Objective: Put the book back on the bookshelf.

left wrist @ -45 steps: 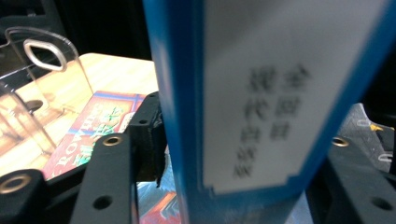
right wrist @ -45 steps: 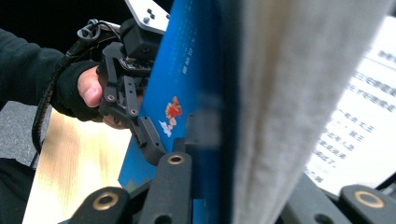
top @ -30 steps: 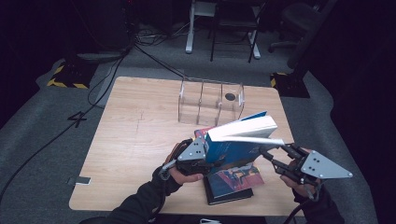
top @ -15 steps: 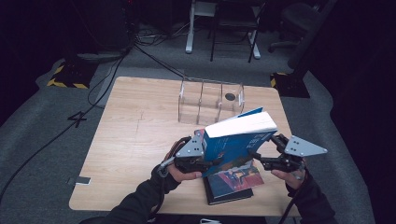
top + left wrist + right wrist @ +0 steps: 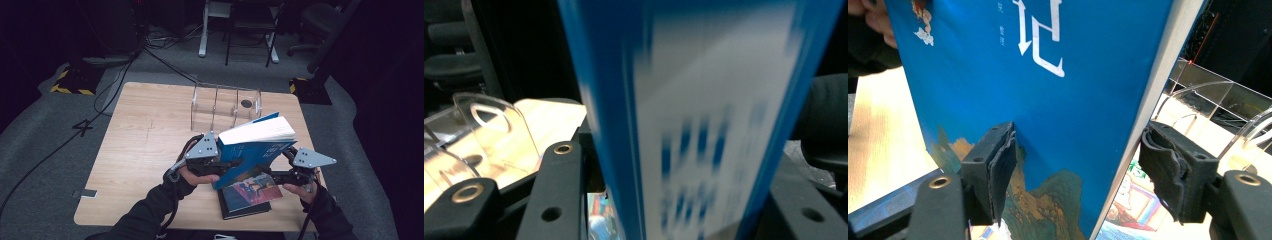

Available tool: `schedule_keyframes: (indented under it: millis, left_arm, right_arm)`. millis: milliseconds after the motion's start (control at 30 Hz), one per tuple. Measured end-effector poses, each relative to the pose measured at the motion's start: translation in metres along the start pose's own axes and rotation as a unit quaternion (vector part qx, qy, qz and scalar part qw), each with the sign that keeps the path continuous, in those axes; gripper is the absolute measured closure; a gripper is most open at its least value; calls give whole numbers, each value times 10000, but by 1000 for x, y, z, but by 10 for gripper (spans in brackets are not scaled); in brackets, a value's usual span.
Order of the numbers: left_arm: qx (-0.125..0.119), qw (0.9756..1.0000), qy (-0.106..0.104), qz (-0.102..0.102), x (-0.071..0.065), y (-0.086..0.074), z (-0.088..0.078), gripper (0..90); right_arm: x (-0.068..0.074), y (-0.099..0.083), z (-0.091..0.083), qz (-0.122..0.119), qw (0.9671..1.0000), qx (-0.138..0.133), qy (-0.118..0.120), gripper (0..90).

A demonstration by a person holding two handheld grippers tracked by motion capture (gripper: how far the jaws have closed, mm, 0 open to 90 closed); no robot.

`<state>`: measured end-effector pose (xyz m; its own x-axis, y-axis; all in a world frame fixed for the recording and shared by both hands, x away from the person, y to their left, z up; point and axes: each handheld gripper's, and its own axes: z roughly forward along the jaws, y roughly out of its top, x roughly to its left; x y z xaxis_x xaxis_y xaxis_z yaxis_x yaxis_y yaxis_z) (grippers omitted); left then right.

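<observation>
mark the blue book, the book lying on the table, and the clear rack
blue book (image 5: 250, 151), high view, on its front cover
flat book (image 5: 250, 194), high view, on its picture cover
clear rack (image 5: 226, 106), high view, on a middle divider

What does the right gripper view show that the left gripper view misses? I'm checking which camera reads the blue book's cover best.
Right gripper view: the blue paperback book's white cover characters and painted mountain scene, sharp, with the right gripper open, one pad on the cover and the other apart from the page edge. Left gripper view: a blurred blue-and-white face of that book between its own jaws, unreadable. Both: the clear acrylic divider rack and the light wooden table.
</observation>
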<state>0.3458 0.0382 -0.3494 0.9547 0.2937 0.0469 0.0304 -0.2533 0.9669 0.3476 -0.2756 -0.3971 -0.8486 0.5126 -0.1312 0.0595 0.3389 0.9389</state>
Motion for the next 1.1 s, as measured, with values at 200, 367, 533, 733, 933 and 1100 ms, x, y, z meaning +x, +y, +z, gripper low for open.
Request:
schedule_keyframes:
  millis: [200, 367, 533, 733, 933, 1100]
  left_arm:
    - [-148, 9999, 77, -31, 3, 18, -1, 543]
    - [-144, 9998, 116, -37, 6, 29, 2, 539]
    - [-86, 9998, 153, -10, 6, 33, 2, 547]
    - [-43, 9992, 364, -167, 7, 34, 2, 573]
    - [5, 9980, 523, -349, 11, 34, 2, 578]
    - [36, 9984, 447, -353, 14, 35, 3, 580]
  right_arm:
    - [0, 1, 1, -1, 10000, 18, -29, 320]
    - [0, 1, 2, 48, 10000, 29, -38, 321]
    - [0, 2, 1, 23, 10000, 48, -64, 326]
    - [-5, -3, -16, 13, 9994, 318, -152, 293]
    - [-18, -34, -29, 248, 9954, 821, -431, 287]
    - [-31, -58, -40, 511, 9903, 1069, -722, 293]
